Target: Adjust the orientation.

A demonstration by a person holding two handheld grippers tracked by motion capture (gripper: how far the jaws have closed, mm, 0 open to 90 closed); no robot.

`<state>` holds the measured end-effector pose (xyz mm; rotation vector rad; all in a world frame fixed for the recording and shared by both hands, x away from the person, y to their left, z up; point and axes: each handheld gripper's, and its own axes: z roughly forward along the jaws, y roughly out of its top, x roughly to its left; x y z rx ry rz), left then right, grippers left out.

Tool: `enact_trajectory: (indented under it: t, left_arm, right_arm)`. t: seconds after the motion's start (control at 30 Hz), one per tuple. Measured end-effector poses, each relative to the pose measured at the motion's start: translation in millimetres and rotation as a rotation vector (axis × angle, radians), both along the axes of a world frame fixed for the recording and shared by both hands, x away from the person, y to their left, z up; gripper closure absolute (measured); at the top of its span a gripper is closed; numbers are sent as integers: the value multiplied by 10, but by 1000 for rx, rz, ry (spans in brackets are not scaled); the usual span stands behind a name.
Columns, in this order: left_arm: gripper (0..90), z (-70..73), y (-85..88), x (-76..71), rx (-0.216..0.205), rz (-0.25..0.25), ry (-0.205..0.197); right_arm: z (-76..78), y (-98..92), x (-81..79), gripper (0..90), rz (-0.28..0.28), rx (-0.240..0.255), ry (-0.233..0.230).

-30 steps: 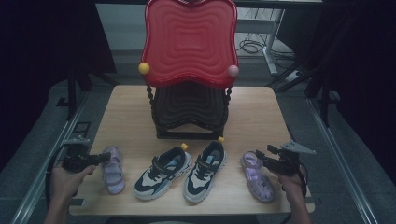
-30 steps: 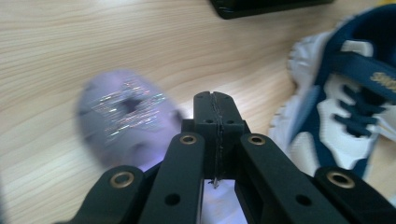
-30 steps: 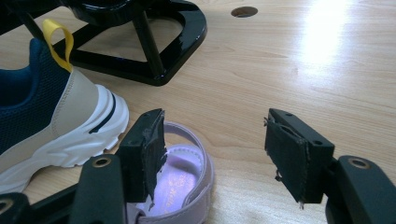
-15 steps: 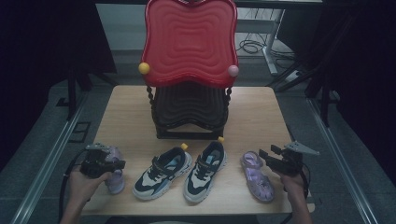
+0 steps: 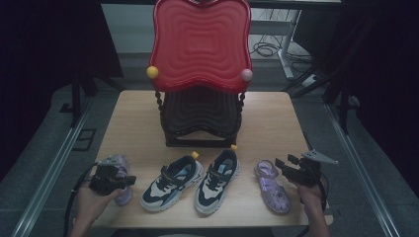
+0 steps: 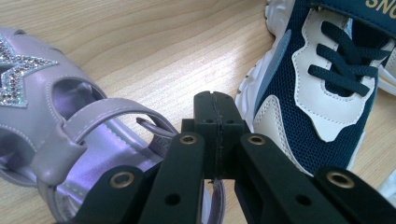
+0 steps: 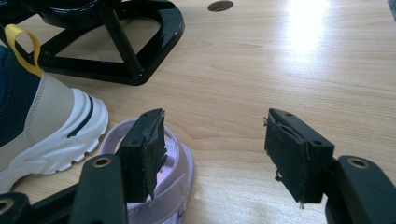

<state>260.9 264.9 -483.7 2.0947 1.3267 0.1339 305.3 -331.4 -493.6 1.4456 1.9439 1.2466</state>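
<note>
A lilac sandal (image 5: 120,163) with a glitter star lies at the table's front left. My left gripper (image 5: 129,180) hovers over it, shut. In the left gripper view the jaws (image 6: 215,100) are pressed together above the sandal's (image 6: 70,140) back strap, and I see nothing held between the pads. The matching sandal (image 5: 272,187) lies at the front right. My right gripper (image 5: 283,164) is open beside it. In the right gripper view one jaw of that gripper (image 7: 217,144) stands over the sandal's (image 7: 180,172) heel end and the other over bare wood.
Two navy, white and beige sneakers (image 5: 170,182) (image 5: 217,180) sit between the sandals. A red wavy-backed chair (image 5: 200,44) on a black base (image 5: 200,118) stands mid-table, its foot (image 7: 140,42) near the right gripper. The wooden table (image 5: 133,123) has bare room on both sides.
My left gripper has moved right from beside the left sandal to over it, still shut. The right gripper has stayed where it was, open.
</note>
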Motion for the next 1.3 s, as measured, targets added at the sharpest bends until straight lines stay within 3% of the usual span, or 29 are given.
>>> enact_trajectory:
  t: [0.33,0.8,1.07,1.3]
  left_arm:
    - [897,-2,40,-67,16,12,-6]
    - [897,-38,-94,-140,47,0,-9]
    - [898,-63,-114,-164,120,-14,6]
    - [897,-23,-25,-213,128,-9,14]
  right_arm:
    - [-4,-8,-1,382,-1,6,3]
    - [-17,-9,3,383,-3,8,10]
    - [-21,-7,10,383,-2,9,11]
    - [-28,-9,13,383,-3,10,13]
